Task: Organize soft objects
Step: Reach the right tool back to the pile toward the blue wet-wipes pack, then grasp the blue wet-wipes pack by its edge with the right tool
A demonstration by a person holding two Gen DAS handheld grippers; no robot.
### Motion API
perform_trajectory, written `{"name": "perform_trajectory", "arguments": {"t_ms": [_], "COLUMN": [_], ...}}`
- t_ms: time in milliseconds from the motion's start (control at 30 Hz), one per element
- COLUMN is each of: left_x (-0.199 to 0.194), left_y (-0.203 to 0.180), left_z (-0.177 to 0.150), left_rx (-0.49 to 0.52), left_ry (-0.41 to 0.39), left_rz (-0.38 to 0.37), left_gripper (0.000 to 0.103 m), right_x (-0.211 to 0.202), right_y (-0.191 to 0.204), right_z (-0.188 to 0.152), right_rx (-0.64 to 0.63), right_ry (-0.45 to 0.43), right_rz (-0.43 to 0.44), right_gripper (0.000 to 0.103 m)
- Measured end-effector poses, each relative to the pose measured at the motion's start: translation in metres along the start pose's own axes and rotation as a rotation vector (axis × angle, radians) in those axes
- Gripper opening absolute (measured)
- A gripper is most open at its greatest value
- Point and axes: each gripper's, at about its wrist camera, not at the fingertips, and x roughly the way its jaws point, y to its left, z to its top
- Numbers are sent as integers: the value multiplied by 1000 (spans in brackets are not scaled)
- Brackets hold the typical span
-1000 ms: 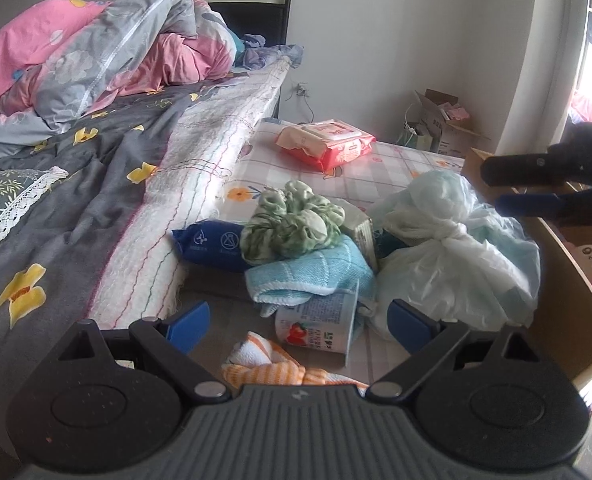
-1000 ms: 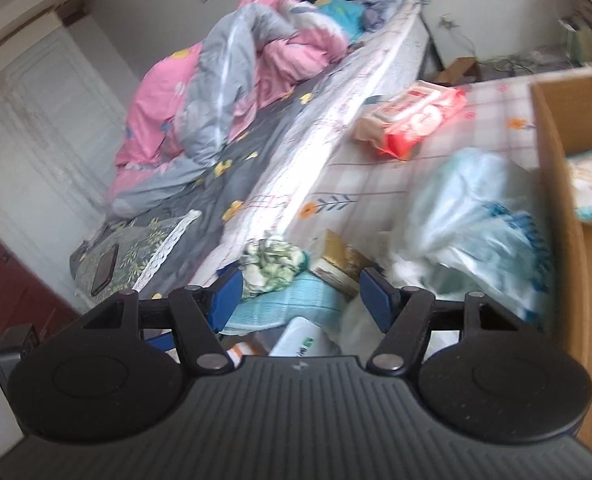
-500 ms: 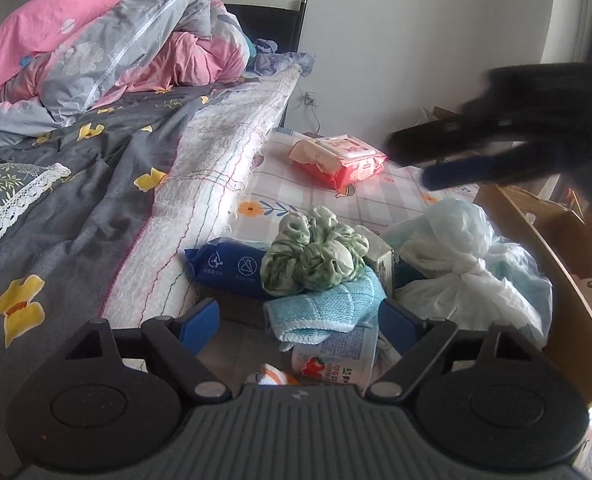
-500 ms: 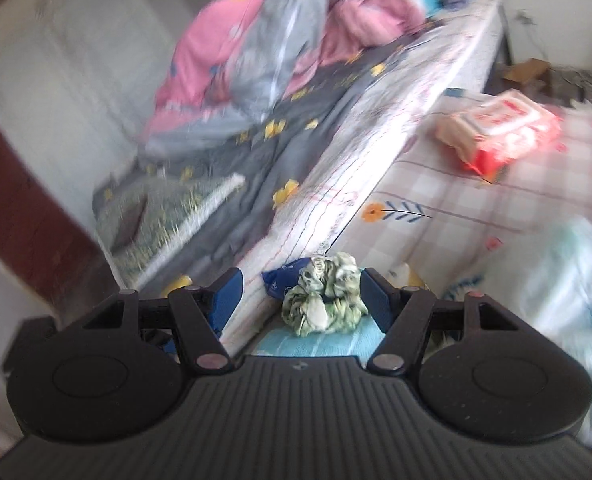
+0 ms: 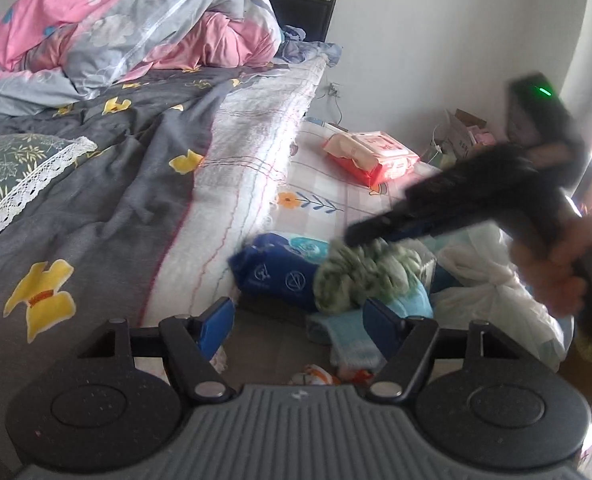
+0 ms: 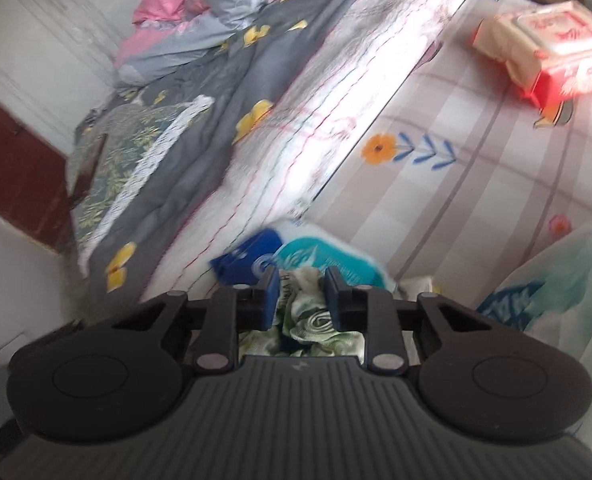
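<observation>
A green and white scrunchie [image 5: 365, 276] lies on a light blue towel [image 5: 379, 320] in a pile by the bed. My right gripper [image 6: 299, 294] is shut on the scrunchie [image 6: 315, 324], its jaws narrowed around the fabric; it also shows blurred in the left wrist view [image 5: 359, 236]. My left gripper [image 5: 296, 320] is open and empty, just in front of the pile. A blue tissue pack [image 5: 276, 272] lies left of the scrunchie, and shows in the right wrist view [image 6: 256, 260].
The bed with a grey sheet [image 5: 96, 184] and pink duvet [image 5: 136, 28] fills the left. A red wipes pack [image 5: 371, 156] lies on the checked mat [image 6: 455, 184]. A white plastic bag [image 5: 491, 288] sits right of the pile. An orange cloth [image 5: 323, 378] lies near my left gripper.
My right gripper has come down onto the pile and closed on the scrunchie. My left gripper has shifted slightly left and stayed open.
</observation>
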Motion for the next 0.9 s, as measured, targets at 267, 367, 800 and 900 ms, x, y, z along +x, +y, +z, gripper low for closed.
{"name": "perform_trajectory", "arguments": {"t_ms": [267, 367, 800, 900], "left_x": [-7, -6, 23, 33], "left_y": [19, 18, -5, -6], "left_z": [9, 11, 20, 23], "left_rx": [-75, -84, -95, -111], "left_ry": [-21, -22, 12, 32], "left_rz": [-28, -33, -87, -96], "left_gripper": [72, 72, 72, 72], "right_x": [-35, -41, -85, -111], "right_y": [12, 19, 43, 37], "right_z": [-40, -53, -76, -59], "right_rx": [-15, -49, -295, -301], "right_ry": [44, 52, 67, 12], "right_rz": [83, 79, 35, 70], "right_gripper": [18, 19, 66, 68]}}
